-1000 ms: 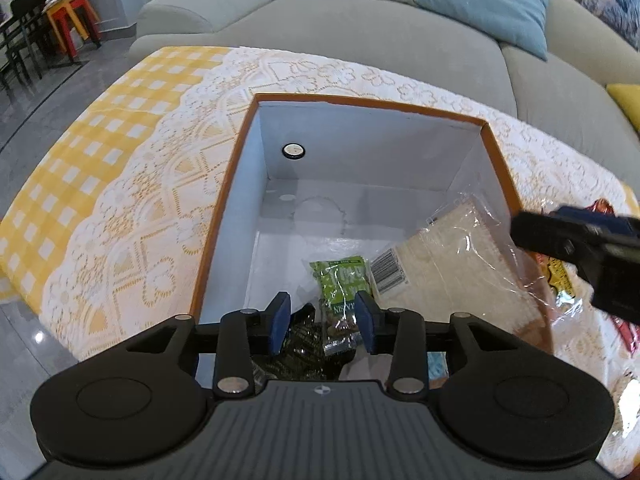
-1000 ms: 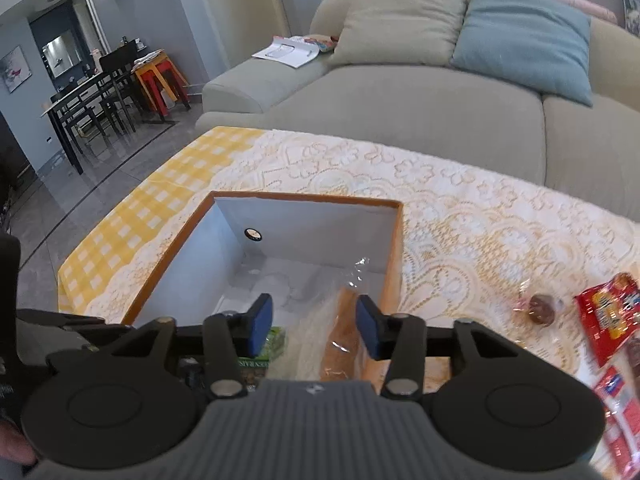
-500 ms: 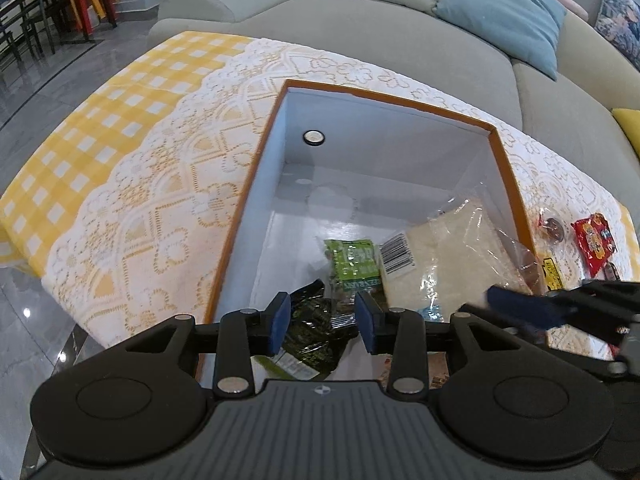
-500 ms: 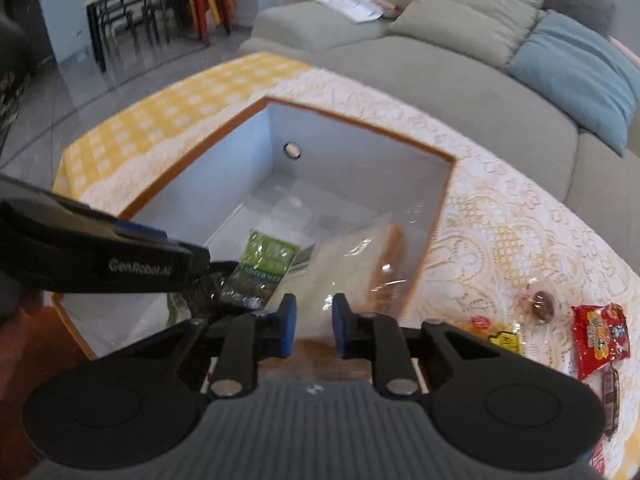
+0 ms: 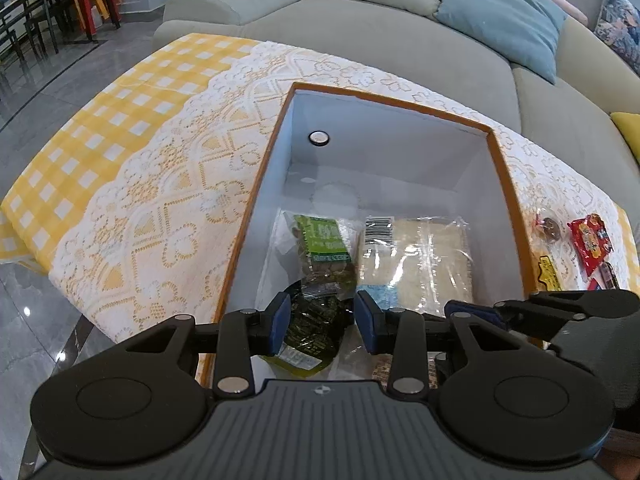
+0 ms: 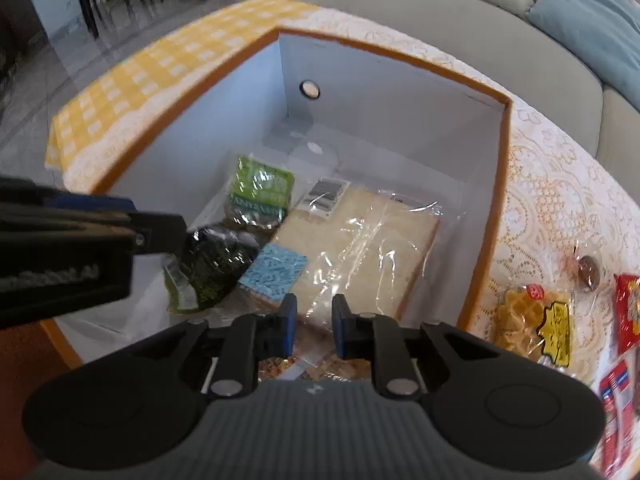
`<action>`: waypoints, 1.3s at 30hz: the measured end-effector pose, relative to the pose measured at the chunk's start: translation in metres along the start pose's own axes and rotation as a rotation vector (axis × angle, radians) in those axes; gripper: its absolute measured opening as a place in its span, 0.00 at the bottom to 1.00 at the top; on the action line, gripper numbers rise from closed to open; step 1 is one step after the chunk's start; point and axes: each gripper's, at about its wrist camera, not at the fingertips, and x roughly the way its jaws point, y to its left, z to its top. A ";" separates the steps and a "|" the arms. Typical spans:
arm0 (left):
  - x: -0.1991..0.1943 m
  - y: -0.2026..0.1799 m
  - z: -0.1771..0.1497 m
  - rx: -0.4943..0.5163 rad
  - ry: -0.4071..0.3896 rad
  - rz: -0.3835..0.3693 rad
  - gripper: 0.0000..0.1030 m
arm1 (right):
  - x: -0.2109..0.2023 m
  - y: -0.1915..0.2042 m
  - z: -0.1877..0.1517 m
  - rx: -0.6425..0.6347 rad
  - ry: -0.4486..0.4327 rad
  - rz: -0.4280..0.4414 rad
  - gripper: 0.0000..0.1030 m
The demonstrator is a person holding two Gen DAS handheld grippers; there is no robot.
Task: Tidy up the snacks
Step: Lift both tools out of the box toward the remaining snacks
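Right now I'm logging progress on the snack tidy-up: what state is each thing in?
Box: open-topped, partly filled.
Bread pack: flat on the box floor.
Green snack pack: in the box.
Dark seaweed pack: in the box.
Yellow snack bag: on the tablecloth, outside the box.
Red packet: on the tablecloth, outside the box.
Left gripper: open, empty.
Right gripper: shut, over the bread pack.

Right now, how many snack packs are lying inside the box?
3 clearly: a green pack toward the back, a dark green pack near the front-left, and clear-wrapped bread on the right. More may hide below the gripper.
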 end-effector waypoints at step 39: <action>-0.028 -0.201 -0.103 0.570 -0.001 -0.211 0.62 | -0.128 -0.164 -0.227 0.149 -0.084 -0.261 0.78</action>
